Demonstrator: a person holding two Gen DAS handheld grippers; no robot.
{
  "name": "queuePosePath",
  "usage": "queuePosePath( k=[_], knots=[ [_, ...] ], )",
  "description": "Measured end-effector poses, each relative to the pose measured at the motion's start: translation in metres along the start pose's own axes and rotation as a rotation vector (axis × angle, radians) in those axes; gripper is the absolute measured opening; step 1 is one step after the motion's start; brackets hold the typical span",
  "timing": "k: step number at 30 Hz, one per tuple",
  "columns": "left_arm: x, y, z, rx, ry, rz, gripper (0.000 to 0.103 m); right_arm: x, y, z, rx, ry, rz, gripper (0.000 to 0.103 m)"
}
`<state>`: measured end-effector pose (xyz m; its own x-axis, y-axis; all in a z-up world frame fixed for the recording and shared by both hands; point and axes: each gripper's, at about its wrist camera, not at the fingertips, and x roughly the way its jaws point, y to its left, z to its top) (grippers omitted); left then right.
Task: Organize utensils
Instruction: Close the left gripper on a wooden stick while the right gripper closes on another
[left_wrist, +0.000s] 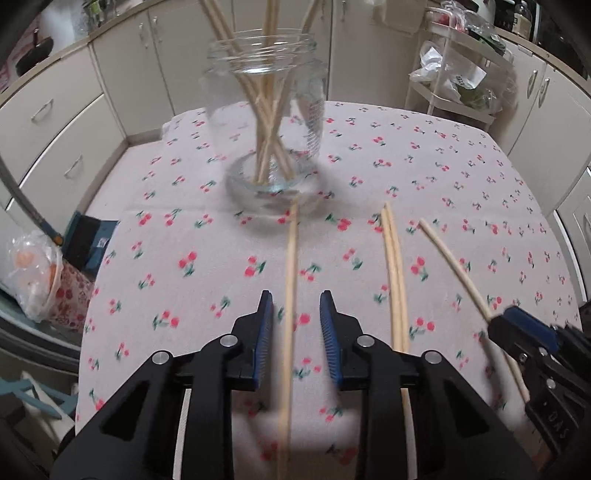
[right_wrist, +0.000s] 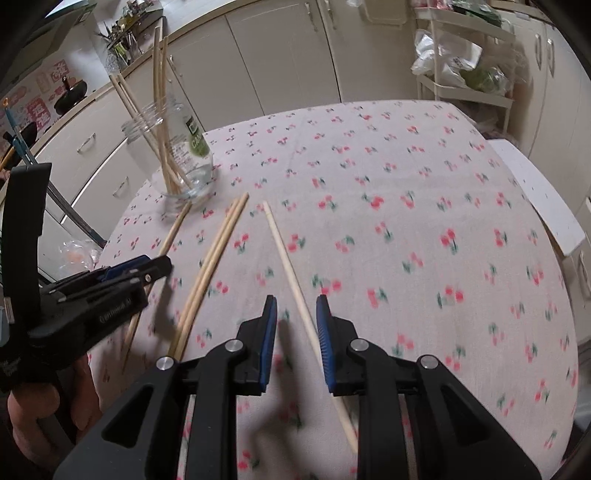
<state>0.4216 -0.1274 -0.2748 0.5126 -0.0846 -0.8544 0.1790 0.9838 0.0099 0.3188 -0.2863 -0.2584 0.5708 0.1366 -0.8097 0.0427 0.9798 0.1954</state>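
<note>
A clear glass jar (left_wrist: 269, 110) (right_wrist: 184, 158) stands upright on the cherry-print tablecloth (left_wrist: 184, 221) with several wooden chopsticks in it. One chopstick (left_wrist: 291, 258) (right_wrist: 177, 225) lies on the cloth between the jaws of my left gripper (left_wrist: 295, 299) (right_wrist: 162, 264), with gaps on both sides, so the gripper is open. A pair of chopsticks (left_wrist: 393, 266) (right_wrist: 214, 254) lies just to its right. A paler chopstick (left_wrist: 454, 266) (right_wrist: 284, 251) runs between the jaws of my right gripper (right_wrist: 295, 301) (left_wrist: 498, 321), close to the right pad and not clamped.
A white trolley (left_wrist: 458, 74) with plastic bags stands beyond the table's far right corner. Cream cupboards (left_wrist: 62, 122) line the back and left. A plastic bag (left_wrist: 33, 273) sits off the left edge. A white ledge (right_wrist: 546, 210) is by the right edge. A hand (right_wrist: 33, 406) holds the left gripper.
</note>
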Motion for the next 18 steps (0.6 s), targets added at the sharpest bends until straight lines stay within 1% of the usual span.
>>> queuePosePath(
  k=[2, 6, 7, 8, 9, 10, 11, 12, 14, 18],
  knots=[
    [0.005, -0.002, 0.008, 0.002, 0.003, -0.001, 0.025, 0.008, 0.006, 0.009, -0.047, 0.014, -0.009, 0.023],
    [0.015, -0.002, 0.023, -0.016, 0.012, 0.022, 0.033, 0.028, 0.016, 0.022, -0.131, 0.052, -0.029, 0.023],
    [0.017, -0.002, 0.026, -0.018, 0.012, 0.027, 0.034, 0.031, 0.018, 0.026, -0.149, 0.051, -0.035, 0.022],
    [0.019, -0.001, 0.028, -0.02, 0.015, 0.024, 0.033, 0.033, 0.017, 0.028, -0.158, 0.053, -0.036, 0.017],
    [0.022, 0.001, 0.03, -0.024, 0.019, 0.017, 0.031, 0.034, 0.016, 0.029, -0.16, 0.057, -0.031, 0.008],
    [0.023, 0.003, 0.032, -0.026, 0.011, 0.022, 0.025, 0.035, 0.015, 0.029, -0.161, 0.058, -0.027, 0.007],
    [0.023, 0.004, 0.033, -0.023, 0.008, 0.027, 0.01, 0.035, 0.014, 0.029, -0.162, 0.06, -0.021, 0.006],
    [0.024, 0.006, 0.034, -0.024, 0.016, 0.003, 0.005, 0.033, 0.012, 0.028, -0.156, 0.062, -0.013, 0.006],
    [0.023, 0.012, 0.034, -0.032, 0.025, -0.024, 0.005, 0.032, 0.008, 0.026, -0.142, 0.069, 0.005, 0.006],
    [0.022, 0.021, 0.032, -0.016, 0.044, -0.071, 0.005, 0.033, 0.005, 0.029, -0.121, 0.091, 0.024, 0.006]
  ],
)
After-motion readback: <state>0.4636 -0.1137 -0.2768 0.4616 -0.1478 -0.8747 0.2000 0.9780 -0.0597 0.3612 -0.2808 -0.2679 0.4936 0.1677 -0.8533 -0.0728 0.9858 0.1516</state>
